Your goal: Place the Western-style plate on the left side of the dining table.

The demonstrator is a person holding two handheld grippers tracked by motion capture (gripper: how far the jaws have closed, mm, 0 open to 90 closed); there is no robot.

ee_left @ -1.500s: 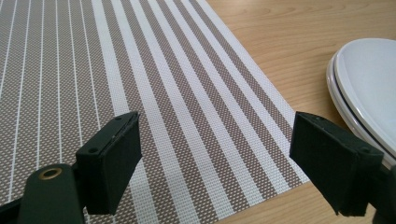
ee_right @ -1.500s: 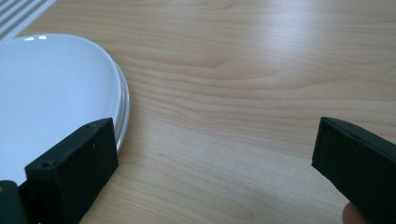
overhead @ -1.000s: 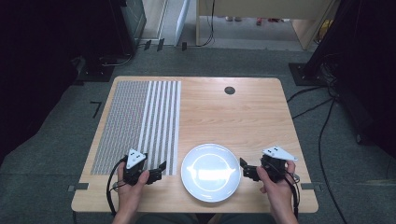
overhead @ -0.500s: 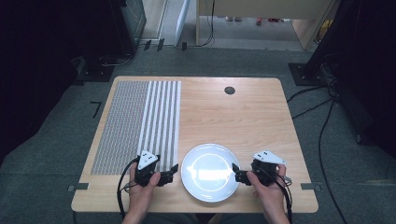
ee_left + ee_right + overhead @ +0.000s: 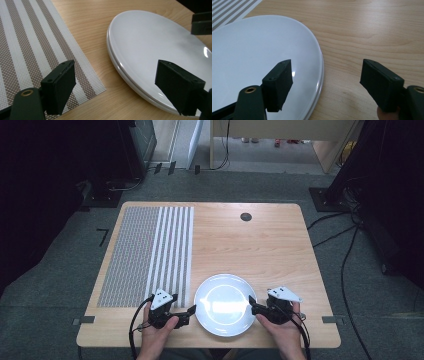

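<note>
Plate [image 5: 225,304]: white, round, flat on the counter [image 5: 260,245] near its front edge, between the two hand-held grippers; seemingly two stacked rims in the left gripper view [image 5: 155,55].
Mat [image 5: 150,255]: striped, woven, on the left part of the counter, just left of the plate, apart from it.
Left hand-held gripper [image 5: 190,310]: held low at the plate's left rim; jaws wide apart and gripping nothing, one above the mat's corner, the other above the plate's edge [image 5: 120,85].
Right hand-held gripper [image 5: 251,304]: at the plate's right rim; jaws have just been closing yet stand apart, the rim between them, one above the plate, the other above bare wood [image 5: 324,87]; pads not seen pressing.
Hole [image 5: 245,216]: small, dark, round, near the counter's far edge.
</note>
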